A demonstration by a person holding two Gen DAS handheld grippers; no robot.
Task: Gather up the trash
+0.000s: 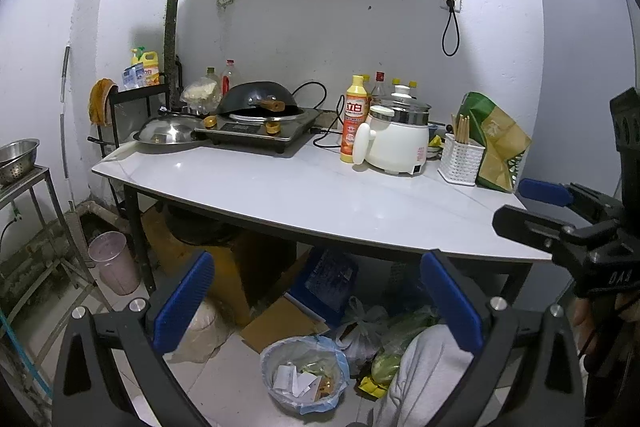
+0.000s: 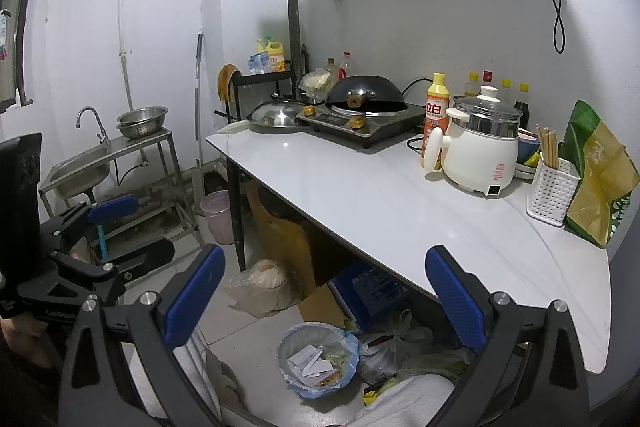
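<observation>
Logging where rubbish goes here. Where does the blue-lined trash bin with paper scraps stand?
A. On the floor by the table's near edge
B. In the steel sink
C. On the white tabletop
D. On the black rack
A: the trash bin stands on the floor tiles, below the table edge.

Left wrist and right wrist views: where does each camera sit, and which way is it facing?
Left wrist: on the left gripper, facing the table front-on; open jaws frame the trash bin; right gripper at right.
Right wrist: on the right gripper, angled left toward the sink; left gripper at left.
Shared: table, rice cooker, bin.
</observation>
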